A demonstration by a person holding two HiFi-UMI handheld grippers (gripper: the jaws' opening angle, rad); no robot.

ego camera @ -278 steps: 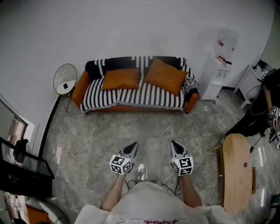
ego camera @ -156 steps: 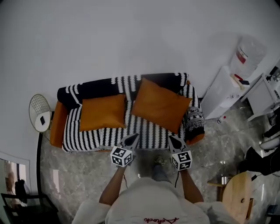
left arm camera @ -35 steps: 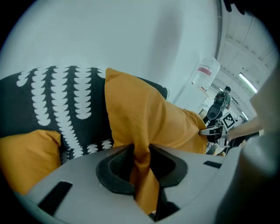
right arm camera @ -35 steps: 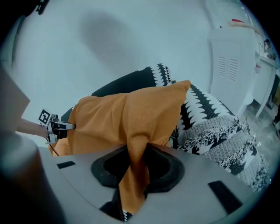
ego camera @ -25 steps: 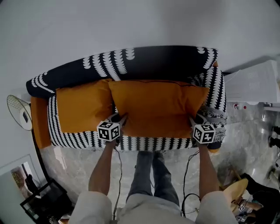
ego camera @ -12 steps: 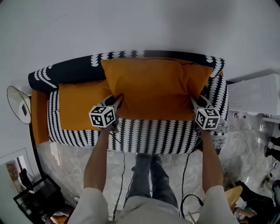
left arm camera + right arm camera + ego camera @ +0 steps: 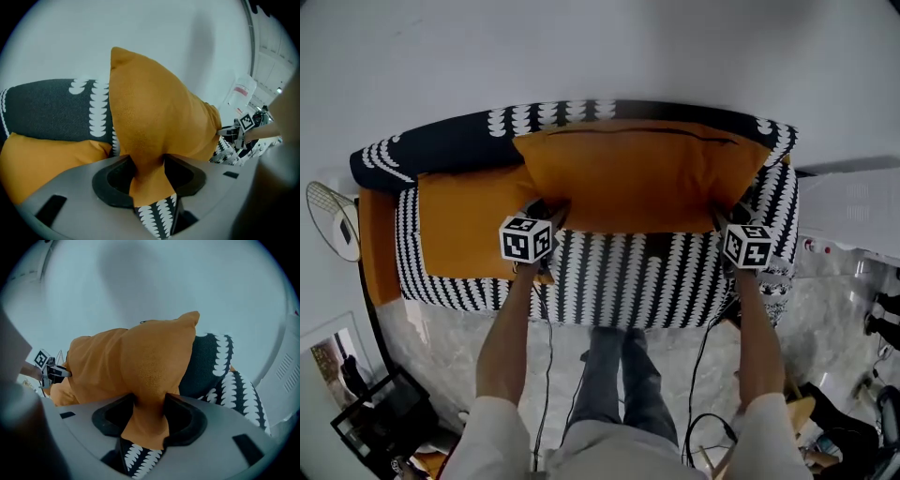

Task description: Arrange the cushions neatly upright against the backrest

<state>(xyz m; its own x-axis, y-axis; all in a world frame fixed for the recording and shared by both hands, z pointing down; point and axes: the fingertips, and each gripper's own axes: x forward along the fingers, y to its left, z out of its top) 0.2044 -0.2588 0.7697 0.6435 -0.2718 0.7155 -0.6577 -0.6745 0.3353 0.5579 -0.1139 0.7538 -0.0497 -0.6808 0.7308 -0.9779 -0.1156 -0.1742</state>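
Large orange cushion (image 7: 642, 178) upper centre of head view, standing on edge against dark sofa backrest (image 7: 431, 150), bottom edge on striped seat (image 7: 647, 281). Left gripper (image 7: 551, 214) at its lower left corner, right gripper (image 7: 727, 217) at lower right corner. Both sets of jaws easing open, corner fabric pinched between pads on each side. Smaller orange cushion (image 7: 469, 220) at frame left, leaning back, touching large one's left edge.

No legible text, label, brand, number or sign anywhere.
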